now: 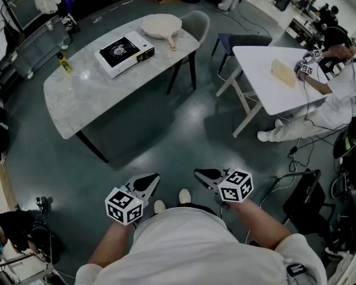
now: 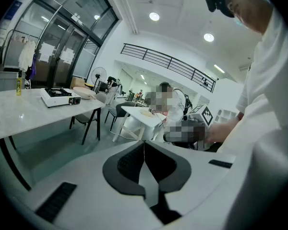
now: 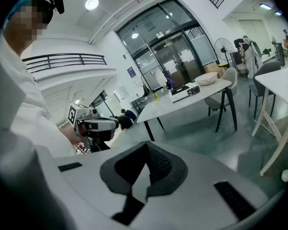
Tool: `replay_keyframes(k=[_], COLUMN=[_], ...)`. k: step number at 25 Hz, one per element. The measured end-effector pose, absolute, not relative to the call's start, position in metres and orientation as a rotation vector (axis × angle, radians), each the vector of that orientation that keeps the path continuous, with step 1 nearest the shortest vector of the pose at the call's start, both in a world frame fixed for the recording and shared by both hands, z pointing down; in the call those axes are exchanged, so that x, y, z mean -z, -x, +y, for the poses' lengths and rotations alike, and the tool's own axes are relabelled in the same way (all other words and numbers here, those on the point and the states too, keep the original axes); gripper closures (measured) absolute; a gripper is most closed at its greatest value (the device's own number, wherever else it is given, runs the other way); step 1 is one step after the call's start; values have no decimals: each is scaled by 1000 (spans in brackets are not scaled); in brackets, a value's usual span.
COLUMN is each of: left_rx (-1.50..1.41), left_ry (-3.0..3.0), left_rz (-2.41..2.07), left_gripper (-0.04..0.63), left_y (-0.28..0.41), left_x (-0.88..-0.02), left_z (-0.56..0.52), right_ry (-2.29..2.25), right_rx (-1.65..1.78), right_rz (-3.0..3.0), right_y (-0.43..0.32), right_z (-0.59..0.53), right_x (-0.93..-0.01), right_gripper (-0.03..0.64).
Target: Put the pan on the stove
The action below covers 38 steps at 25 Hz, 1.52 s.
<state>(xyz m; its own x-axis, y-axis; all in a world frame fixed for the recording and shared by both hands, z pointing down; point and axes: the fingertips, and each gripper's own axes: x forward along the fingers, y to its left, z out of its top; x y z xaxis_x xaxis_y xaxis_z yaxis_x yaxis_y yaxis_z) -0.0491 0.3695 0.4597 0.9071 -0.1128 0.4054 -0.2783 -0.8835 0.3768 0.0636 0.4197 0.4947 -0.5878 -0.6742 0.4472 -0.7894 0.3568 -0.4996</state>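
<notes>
From the head view, the pan (image 1: 161, 25) lies on the far surface (image 1: 77, 94) just beside the stove (image 1: 125, 53), so I'd say nothing is done yet. The left gripper view shows the left tool (image 2: 144, 145) closed and empty. The right gripper view shows the right tool (image 3: 146, 148) likewise.

The person wears a white short-sleeved shirt (image 1: 196, 242) and pale shoes (image 1: 184, 196), while the left gripper (image 1: 151, 179) and right gripper (image 1: 200, 173) are light grey with dark ribbed pads (image 2: 128, 165) and black-and-white marker cubes (image 1: 124, 205).
</notes>
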Motion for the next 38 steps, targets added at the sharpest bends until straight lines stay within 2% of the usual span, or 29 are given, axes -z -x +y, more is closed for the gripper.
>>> replay_keyframes(k=[9, 20, 24, 38], left_rx=[-570, -550, -504, -479], left_ry=[-2673, -2685, -2688, -2740], left_rz=[-309, -334, -324, -190], left_gripper=[577, 577, 575, 575], left_y=[-1, -6, 7, 77], left_x=[-452, -449, -451, -444], left_z=[360, 305, 257, 72], right_ry=[-1374, -1395, -1374, -1557], right_rx=[-1057, -1151, -1214, -1392], right_rz=[-2460, -2544, -2527, -2437], right_y=[-126, -145, -134, -108], right_z=[414, 349, 304, 121], right_x=[-508, -508, -512, -490], right_gripper=[612, 608, 558, 552])
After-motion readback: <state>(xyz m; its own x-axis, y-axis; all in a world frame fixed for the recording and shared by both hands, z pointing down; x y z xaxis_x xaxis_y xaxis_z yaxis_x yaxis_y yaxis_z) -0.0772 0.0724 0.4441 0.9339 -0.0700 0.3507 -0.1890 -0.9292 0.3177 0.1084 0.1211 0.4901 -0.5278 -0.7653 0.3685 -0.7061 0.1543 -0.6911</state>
